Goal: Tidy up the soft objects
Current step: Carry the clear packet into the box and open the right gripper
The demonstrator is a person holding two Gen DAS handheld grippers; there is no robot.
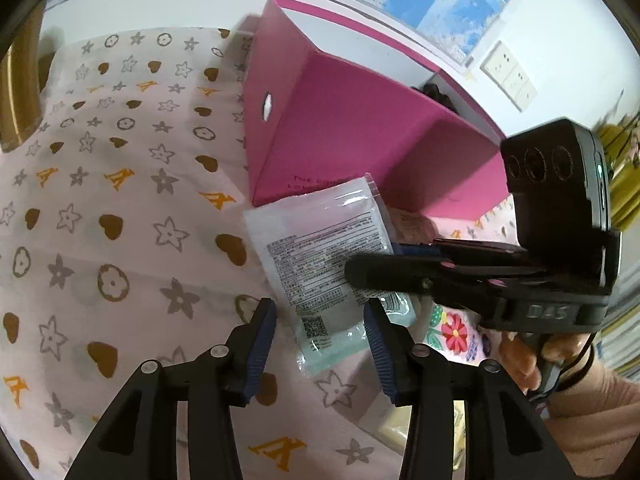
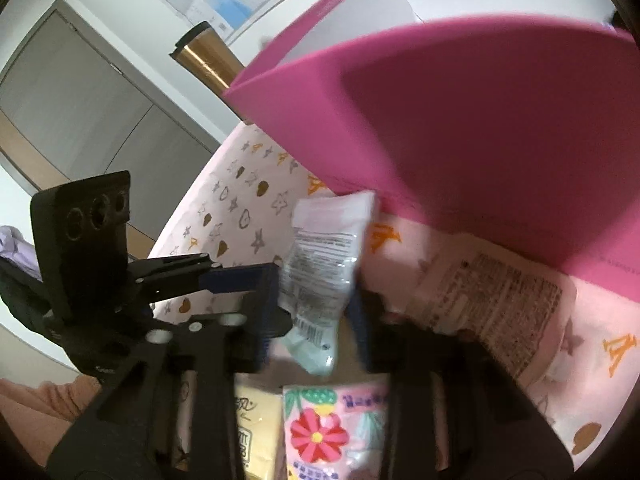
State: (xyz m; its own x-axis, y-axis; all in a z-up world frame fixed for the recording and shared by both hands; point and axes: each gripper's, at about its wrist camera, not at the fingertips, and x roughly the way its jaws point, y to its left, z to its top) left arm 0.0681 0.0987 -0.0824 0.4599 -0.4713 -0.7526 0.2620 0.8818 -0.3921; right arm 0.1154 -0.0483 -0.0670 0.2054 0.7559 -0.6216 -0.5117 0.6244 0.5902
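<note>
A clear sachet (image 1: 320,264) with printed text is lifted off the patterned bedsheet (image 1: 120,200), at 6 o'clock of the pink box (image 1: 340,128). It is clamped by the right gripper (image 2: 316,312), jaws nearly closed. The left gripper (image 1: 320,344) is parted, pads clear of the sachet. A floral packet (image 2: 332,428) is seen at 6 o'clock.

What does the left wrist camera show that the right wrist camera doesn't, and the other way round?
Only the left view: the wall sockets and the hole in the box's side. Only the right view: a gold cylinder, grey doors, a yellow pack and a printed pink pack. Both: the pink box, the clear packet, the flower pack, the patterned cloth.
</note>
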